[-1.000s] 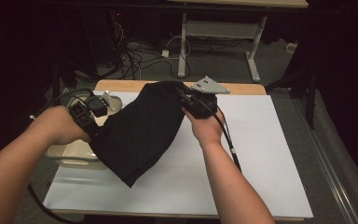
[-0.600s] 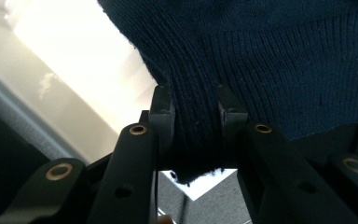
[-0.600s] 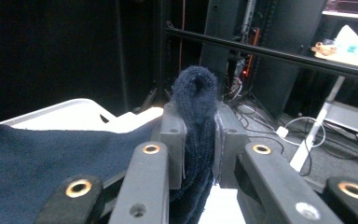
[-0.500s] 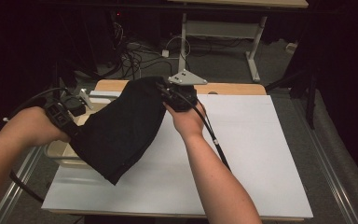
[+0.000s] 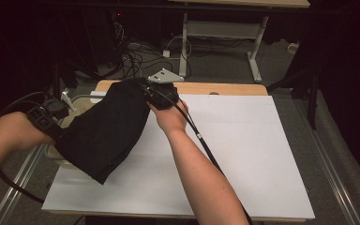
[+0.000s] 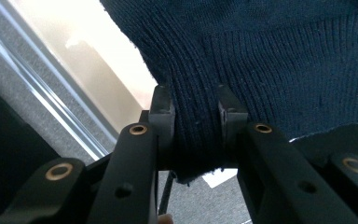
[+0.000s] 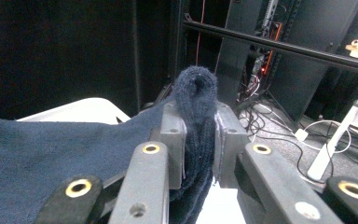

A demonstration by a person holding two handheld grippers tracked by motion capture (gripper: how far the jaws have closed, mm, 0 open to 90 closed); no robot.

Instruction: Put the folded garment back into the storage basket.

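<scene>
In the high view, a dark knitted garment [image 5: 108, 129] hangs stretched between two hands above the left part of the white counter [image 5: 243, 154]. The left hand-held gripper [image 5: 51, 123] holds its lower left edge beside the counter's left rim, over a pale basin [image 5: 56, 157]; the right hand-held gripper [image 5: 158, 93] holds its top corner near the counter's far edge.

In the left gripper view, the jaws are clamped on a bunched fold of the ribbed hem [image 6: 196, 126].

In the right gripper view, the jaws pinch a fold of knit, which bulges above the pads [image 7: 172, 135].
</scene>
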